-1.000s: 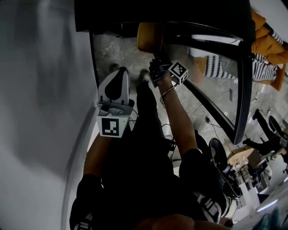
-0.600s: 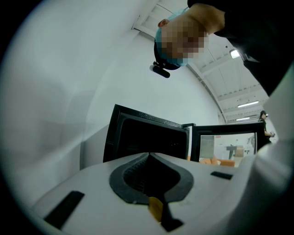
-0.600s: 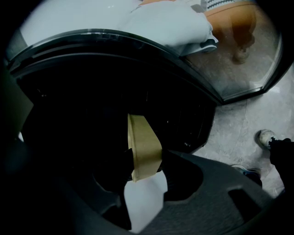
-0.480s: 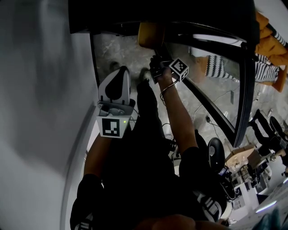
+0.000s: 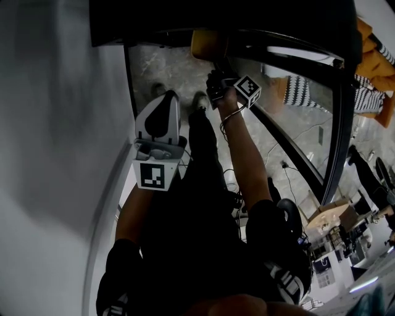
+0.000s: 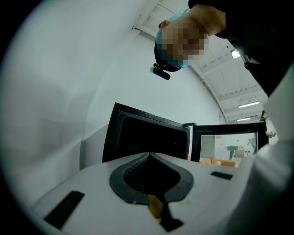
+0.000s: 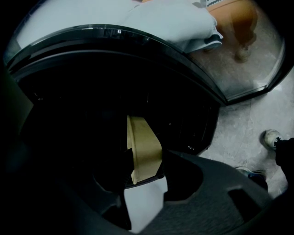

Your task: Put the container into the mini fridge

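Observation:
In the head view a tan container hangs at the mouth of the black mini fridge, and my right gripper is shut on its near edge. The right gripper view shows the container tilted on edge between the jaws of the right gripper, with the dark fridge interior behind it. The glass fridge door stands swung open at the right. My left gripper is held lower left, away from the fridge, jaws shut on nothing. In its own view the left gripper points at the fridge.
A white wall fills the left side. The person's legs and shoes stand on the grey stone floor in front of the fridge. Striped and orange cushions show through the door glass. Cluttered items lie at the lower right.
The right gripper and the container have edged slightly up toward the fridge opening. The left gripper has stayed where it was.

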The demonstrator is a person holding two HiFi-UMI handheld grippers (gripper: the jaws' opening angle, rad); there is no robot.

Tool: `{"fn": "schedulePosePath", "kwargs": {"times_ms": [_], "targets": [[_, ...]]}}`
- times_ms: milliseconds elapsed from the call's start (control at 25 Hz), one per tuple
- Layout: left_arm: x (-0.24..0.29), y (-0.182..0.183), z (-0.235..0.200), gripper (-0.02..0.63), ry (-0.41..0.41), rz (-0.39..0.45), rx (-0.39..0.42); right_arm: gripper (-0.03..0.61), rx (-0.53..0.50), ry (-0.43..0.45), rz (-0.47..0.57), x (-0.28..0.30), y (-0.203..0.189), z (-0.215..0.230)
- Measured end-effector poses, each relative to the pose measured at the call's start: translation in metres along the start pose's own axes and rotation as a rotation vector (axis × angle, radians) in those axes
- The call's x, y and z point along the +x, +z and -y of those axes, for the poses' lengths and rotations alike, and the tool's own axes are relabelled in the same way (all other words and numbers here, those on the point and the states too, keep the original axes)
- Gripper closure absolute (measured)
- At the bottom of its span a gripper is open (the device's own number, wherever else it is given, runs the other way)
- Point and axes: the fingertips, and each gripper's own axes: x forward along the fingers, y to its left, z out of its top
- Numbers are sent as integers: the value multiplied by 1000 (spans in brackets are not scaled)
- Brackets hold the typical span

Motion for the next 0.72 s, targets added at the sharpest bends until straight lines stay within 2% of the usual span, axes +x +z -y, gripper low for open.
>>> {"fn": "schedulePosePath", "kwargs": {"times_ms": [720], "targets": [[-1, -7, -6, 609, 8, -14, -2, 407, 25, 3, 64, 27, 15, -2]]}}
